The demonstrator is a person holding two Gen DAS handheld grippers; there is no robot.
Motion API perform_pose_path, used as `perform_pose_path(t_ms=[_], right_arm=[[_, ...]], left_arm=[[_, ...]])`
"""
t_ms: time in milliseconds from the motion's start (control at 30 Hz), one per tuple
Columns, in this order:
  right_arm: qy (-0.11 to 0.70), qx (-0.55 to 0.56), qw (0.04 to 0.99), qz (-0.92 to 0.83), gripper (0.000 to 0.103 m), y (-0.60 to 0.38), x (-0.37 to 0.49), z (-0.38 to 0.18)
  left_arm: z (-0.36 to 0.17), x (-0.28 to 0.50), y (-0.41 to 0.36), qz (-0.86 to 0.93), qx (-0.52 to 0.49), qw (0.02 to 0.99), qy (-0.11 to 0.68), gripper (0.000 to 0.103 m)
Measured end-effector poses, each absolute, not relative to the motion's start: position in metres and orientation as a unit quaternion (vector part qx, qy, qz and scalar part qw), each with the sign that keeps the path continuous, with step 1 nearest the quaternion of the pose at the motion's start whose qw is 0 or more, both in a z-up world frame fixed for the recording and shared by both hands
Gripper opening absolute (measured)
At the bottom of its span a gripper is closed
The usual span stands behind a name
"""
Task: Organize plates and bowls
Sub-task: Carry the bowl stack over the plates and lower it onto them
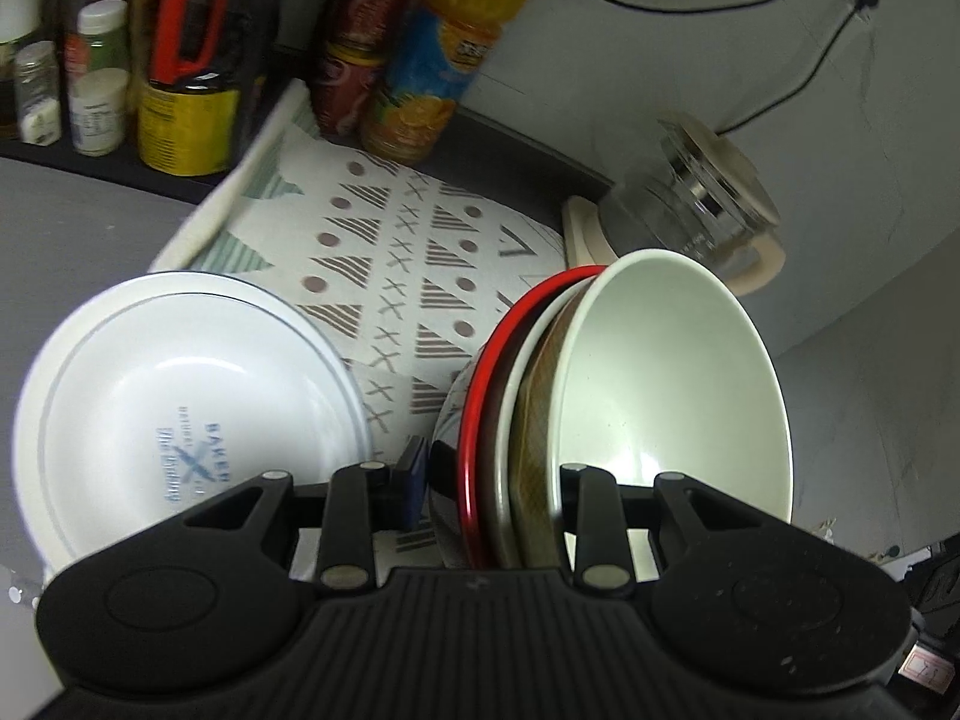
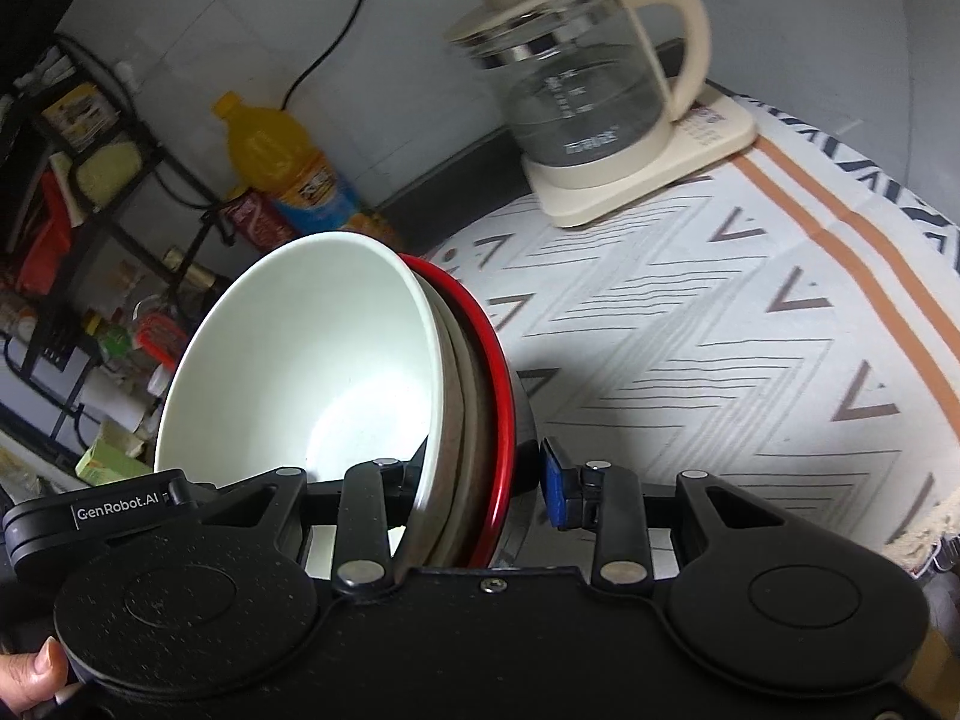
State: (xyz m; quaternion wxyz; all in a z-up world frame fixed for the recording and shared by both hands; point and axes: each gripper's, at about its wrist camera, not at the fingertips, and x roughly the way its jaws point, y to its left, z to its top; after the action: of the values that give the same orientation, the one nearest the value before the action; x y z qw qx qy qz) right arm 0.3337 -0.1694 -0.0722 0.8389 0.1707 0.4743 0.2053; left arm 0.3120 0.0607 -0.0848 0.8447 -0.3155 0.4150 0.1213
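A nested stack of bowls is held tilted on its side above the patterned cloth. A pale green bowl (image 1: pixel 672 396) is innermost, then a brown-patterned one, a white one and a red-rimmed bowl (image 1: pixel 480 420), with a dark shiny bowl outermost. My left gripper (image 1: pixel 498 492) is shut on the stack's rim, its blue pad (image 1: pixel 414 480) against the outer wall. From the opposite side, my right gripper (image 2: pixel 480 486) clamps the same pale green bowl (image 2: pixel 300 372) and red-rimmed bowl (image 2: pixel 501 396), blue pad (image 2: pixel 555 492) outside. A stack of white plates (image 1: pixel 180 396) with blue print lies to the left.
A glass kettle (image 2: pixel 576 78) on a cream base stands at the back of the cloth (image 2: pixel 720 330). An orange juice bottle (image 1: pixel 444 60), red cans (image 1: pixel 354 48) and a rack of jars (image 1: pixel 96 78) line the wall. A thumb (image 2: pixel 30 678) shows at the lower left.
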Motion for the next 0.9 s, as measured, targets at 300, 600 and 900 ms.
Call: perform_pose_path(t_ms=[300, 600, 900], right_arm=[[0.476, 0.15, 0.831, 0.246, 0.033, -0.129, 0.323, -0.065], [0.486, 0.131, 0.817, 0.281, 0.033, -0.092, 0.314, -0.066], [0.503, 0.113, 0.8, 0.307, 0.033, -0.059, 0.309, -0.079]], left_arm=[[-0.075, 0.277, 0.091, 0.158, -0.329, 0.843, 0.394, 0.029], [-0.075, 0.245, 0.117, 0.196, -0.347, 0.834, 0.381, 0.029], [-0.084, 0.225, 0.137, 0.231, -0.36, 0.82, 0.38, 0.029]])
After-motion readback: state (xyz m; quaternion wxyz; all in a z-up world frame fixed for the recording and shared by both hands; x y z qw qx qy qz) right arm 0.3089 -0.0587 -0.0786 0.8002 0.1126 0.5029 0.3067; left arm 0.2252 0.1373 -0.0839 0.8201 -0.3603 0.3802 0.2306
